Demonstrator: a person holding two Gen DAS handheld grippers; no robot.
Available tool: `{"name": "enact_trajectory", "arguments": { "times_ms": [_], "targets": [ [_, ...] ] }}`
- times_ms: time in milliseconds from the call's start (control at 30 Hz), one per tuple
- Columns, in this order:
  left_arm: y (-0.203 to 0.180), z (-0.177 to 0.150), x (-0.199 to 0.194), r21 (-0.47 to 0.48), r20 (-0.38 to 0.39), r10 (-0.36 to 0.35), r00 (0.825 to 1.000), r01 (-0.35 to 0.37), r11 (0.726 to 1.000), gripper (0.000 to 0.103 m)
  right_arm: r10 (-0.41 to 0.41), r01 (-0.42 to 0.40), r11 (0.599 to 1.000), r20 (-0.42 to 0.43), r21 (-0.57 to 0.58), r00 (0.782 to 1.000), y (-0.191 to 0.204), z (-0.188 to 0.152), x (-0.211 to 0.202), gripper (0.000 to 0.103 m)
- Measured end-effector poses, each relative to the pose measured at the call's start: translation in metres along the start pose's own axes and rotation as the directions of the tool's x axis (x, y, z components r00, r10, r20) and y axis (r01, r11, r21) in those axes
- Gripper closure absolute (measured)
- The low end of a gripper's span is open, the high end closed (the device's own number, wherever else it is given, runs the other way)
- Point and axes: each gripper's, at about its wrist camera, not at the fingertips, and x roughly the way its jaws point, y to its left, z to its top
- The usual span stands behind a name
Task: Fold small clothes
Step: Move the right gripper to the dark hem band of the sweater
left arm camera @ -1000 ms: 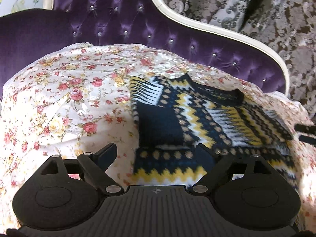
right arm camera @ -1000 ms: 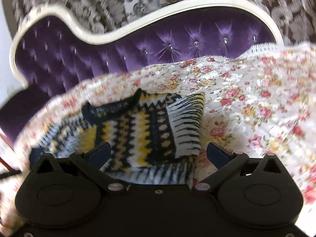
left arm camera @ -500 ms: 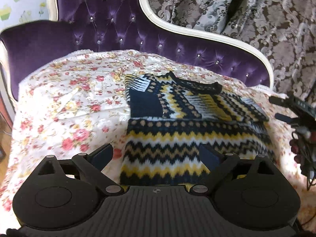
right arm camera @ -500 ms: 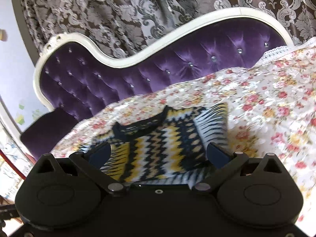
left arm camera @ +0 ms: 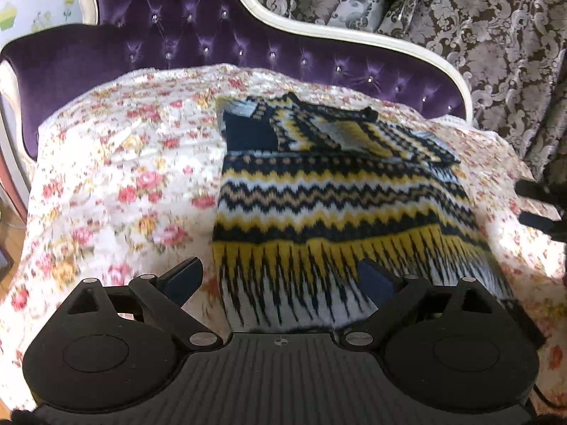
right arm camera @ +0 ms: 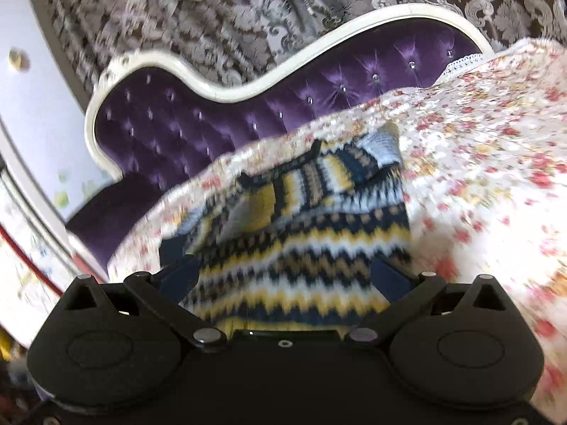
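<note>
A small knitted sweater in navy, yellow and white zigzag bands lies flat on the floral cover, both sleeves folded in over its chest. Its fringed-pattern hem faces me. My left gripper hovers over the hem's left part, jaws wide open, nothing between the pads. In the right wrist view the same sweater appears blurred, and my right gripper stands open above its lower right part, also holding nothing. The right gripper's dark fingers show at the right edge of the left wrist view.
A floral cover drapes the seat of a purple tufted sofa with a white curved frame. Patterned brown curtains hang behind. The floral cover stretches out to the sweater's right in the right wrist view.
Both grippers have drawn back from the sweater's chest toward its hem, so more of the lower body and hem now shows. The sleeves stay folded in.
</note>
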Motion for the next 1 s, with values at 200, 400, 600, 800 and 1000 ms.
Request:
{"name": "enact_trajectory", "arguments": {
  "times_ms": [200, 400, 600, 800, 1000],
  "targets": [
    [-0.001, -0.019, 0.0, 0.015, -0.028, 0.004, 1.0, -0.004, 1.0, 0.008, -0.154, 0.148, 0.988, -0.135, -0.053, 0.979, 0.011, -0.034, -0.015, 0.0],
    [0.001, -0.032, 0.007, 0.009, -0.084, -0.008, 0.996, 0.009, 1.0, 0.008, -0.257, 0.234, 0.961, -0.167, -0.147, 0.952, 0.025, -0.05, -0.019, 0.001],
    [-0.006, -0.04, 0.009, 0.075, -0.084, 0.017, 0.996, -0.011, 0.997, 0.007, -0.205, 0.19, 0.978, -0.269, -0.081, 0.941, 0.014, -0.046, -0.005, 0.001],
    [-0.005, -0.041, 0.01, 0.081, -0.091, 0.005, 0.996, 0.002, 0.997, 0.006, -0.182, 0.191, 0.982, -0.371, -0.014, 0.911, -0.001, -0.041, 0.009, 0.002],
    [-0.005, -0.042, 0.011, 0.095, -0.098, -0.005, 0.995, 0.014, 0.995, 0.004, -0.078, 0.141, 0.984, -0.442, 0.112, 0.893, -0.027, -0.033, 0.022, 0.003]
  ]
}}
